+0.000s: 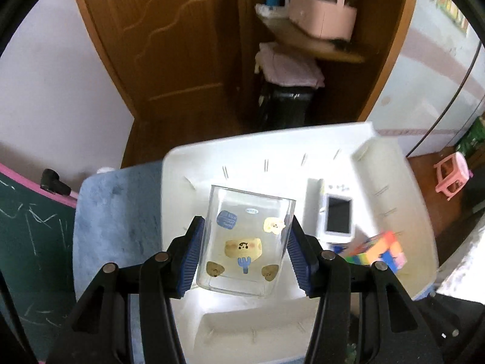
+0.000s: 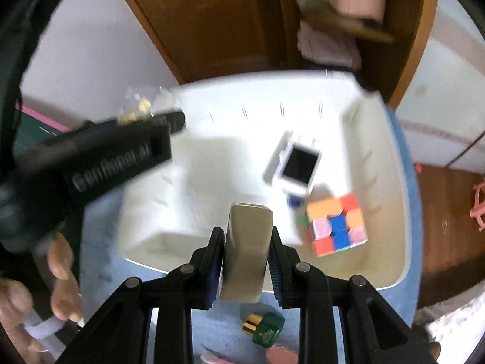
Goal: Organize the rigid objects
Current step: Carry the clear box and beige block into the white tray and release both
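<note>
Left gripper (image 1: 244, 250) clamps a clear stickered cup (image 1: 247, 239), held above the left half of the white bin (image 1: 391, 200). Right gripper (image 2: 246, 261), jaws narrow, grips a beige block (image 2: 246, 248) over the bin's near rim. Already inside, at the right: colour cube (image 2: 336, 224) and a small white device (image 2: 298, 168). Risks: smooth cup walls could slip from the pads; the block, released here, may catch the rim and fall outside; the two grippers are close and could collide

Bright glare washes out the white bin (image 1: 182, 163); right wrist view is motion-blurred; fisheye edges bend, corners black.
</note>
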